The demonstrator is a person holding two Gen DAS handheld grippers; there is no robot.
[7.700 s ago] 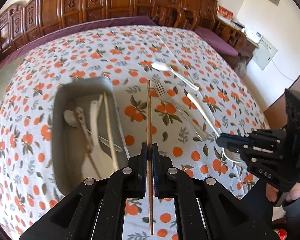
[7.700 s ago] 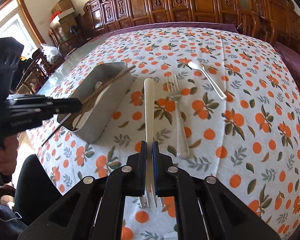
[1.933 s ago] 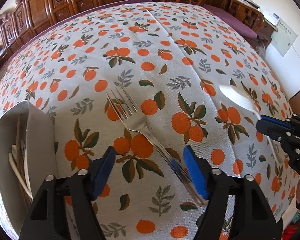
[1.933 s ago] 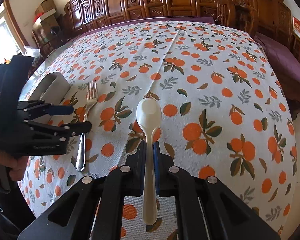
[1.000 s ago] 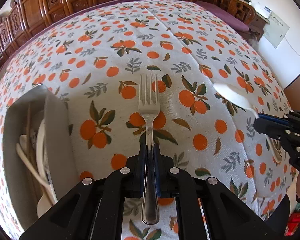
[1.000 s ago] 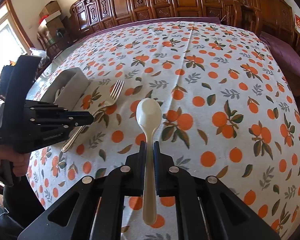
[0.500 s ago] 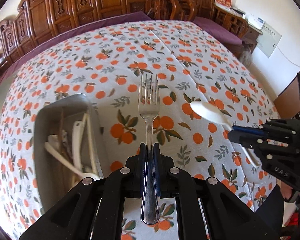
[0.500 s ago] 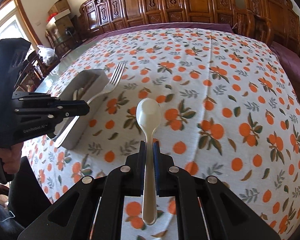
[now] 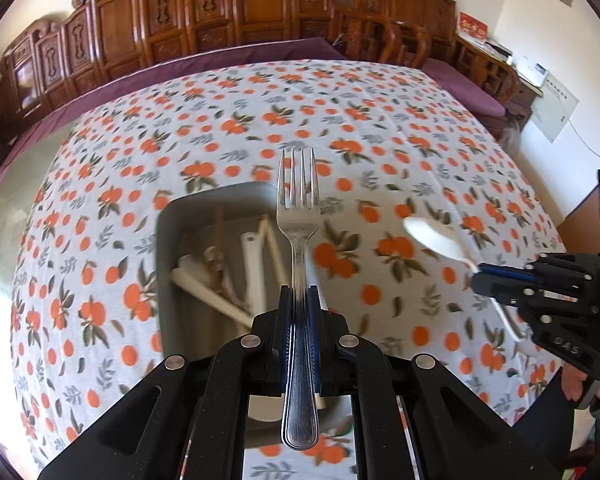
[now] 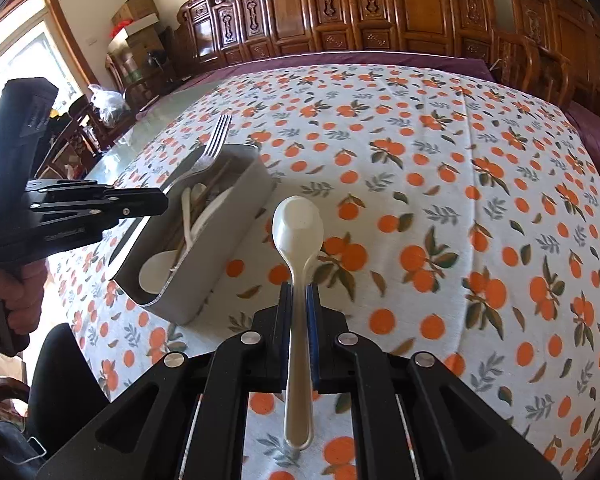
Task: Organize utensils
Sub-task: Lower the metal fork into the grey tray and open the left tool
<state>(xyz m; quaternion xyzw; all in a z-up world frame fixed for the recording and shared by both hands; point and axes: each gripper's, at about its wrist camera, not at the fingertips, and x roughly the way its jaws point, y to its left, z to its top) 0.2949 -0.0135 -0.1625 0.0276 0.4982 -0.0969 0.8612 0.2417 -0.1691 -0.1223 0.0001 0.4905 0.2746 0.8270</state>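
While the left claw (image 9: pixel 300 300) squeezes the handle of a metal fork (image 9: pixel 299 216), the fork sticks out in the air over the gray tray (image 9: pixel 168 216). Its prongs point away from the camera, toward the far end of the tray. In the right wrist view the same fork (image 10: pixel 214 142) hangs above the tray (image 10: pixel 220 248), held by the left claw (image 10: pixel 156 202) that comes in from the left side.

The right claw (image 10: pixel 299 300) is shut tight on the handle of a white spoon (image 10: pixel 298 224). The spoon's bowl points forward and is up off the cloth, just to the right of the tray. In the left wrist view the spoon (image 9: pixel 436 240) and the right claw (image 9: pixel 478 276) show on the right side, near the tray but not over it.

Inside the tray lie other things: white plastic pieces (image 9: pixel 220 296), thin wooden sticks (image 9: pixel 272 252), and a round white spoon bowl (image 10: pixel 158 270) at the near end. They are jumbled and cross over each other.

The tray sits on a bench covered by a white cloth with orange fruit and leaves (image 10: pixel 440 184). Dark carved wooden chairs (image 9: pixel 228 12) stand along the far side.
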